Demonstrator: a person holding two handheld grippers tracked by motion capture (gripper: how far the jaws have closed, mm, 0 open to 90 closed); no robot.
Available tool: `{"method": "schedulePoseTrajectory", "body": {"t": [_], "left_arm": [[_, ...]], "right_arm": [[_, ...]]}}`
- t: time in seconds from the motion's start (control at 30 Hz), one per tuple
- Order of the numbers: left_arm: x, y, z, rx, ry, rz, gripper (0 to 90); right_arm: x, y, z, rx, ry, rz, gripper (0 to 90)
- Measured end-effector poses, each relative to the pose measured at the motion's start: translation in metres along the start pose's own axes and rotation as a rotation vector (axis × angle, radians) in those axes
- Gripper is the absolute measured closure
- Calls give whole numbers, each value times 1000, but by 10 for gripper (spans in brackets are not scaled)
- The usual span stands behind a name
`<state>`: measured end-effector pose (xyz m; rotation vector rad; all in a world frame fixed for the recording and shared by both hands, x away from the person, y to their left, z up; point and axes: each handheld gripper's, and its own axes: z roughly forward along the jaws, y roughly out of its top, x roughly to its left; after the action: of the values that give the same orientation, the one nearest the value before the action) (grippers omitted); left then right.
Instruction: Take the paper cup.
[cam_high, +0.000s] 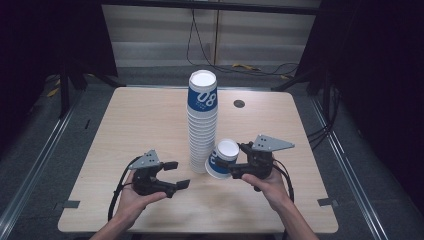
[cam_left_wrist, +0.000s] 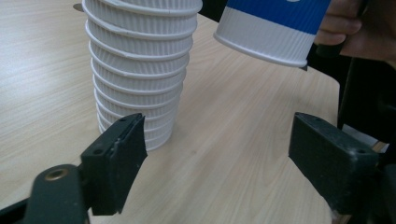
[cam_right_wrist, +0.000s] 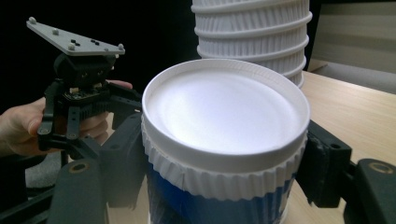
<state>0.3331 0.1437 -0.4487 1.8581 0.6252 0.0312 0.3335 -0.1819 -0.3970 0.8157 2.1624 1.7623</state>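
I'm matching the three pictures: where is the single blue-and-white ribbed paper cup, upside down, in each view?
High view: blue-and-white ribbed paper cup, centre, in the right gripper.
Left gripper view: top right, above the table.
Right gripper view: centre foreground, between the jaws.
Shared landmark: tall stack of paper cups.

Blue-white ribbed paper cup (cam_high: 223, 159) inverted, tilted, beside tall inverted cup stack (cam_high: 202, 122) mid-table

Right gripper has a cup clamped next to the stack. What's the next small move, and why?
Probably lower the cup until its rim meets the table, then release. The right gripper holds it upside down beside the stack, rim seemingly off the wood. The left gripper is open and apart from it.
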Motion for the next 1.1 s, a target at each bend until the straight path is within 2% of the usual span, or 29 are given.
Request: {"method": "schedulePoseTrajectory", "body": {"t": [0.07,0.13,0.27,0.33,0.4,0.47,0.6,0.77,0.93,1.1], "left_arm": [[-1,-1,0,-10,-10,0,163],[-3,-1,0,-19,-4,26,165],[-6,-2,1,-44,-14,44,188],[-8,-3,3,-62,-19,48,185],[-9,-3,4,-62,-2,46,181],[-8,-4,5,-62,-18,29,160],[-11,-5,7,-55,-18,51,156],[-12,-9,9,-56,-23,42,158],[-15,-12,14,-56,-40,53,157],[-15,-10,12,-55,-32,64,156]], "right_arm": [[-1,-1,0,-27,13,23,281],[0,-2,1,-41,21,34,281],[0,-8,4,-34,32,38,281],[0,-13,8,-29,54,45,281],[0,-15,9,-27,65,52,281],[0,-18,13,-28,84,66,281],[-1,-23,19,-29,120,89,282],[2,-29,26,2,163,91,281],[7,-33,34,15,208,99,281],[8,-34,36,19,211,108,281]]}}
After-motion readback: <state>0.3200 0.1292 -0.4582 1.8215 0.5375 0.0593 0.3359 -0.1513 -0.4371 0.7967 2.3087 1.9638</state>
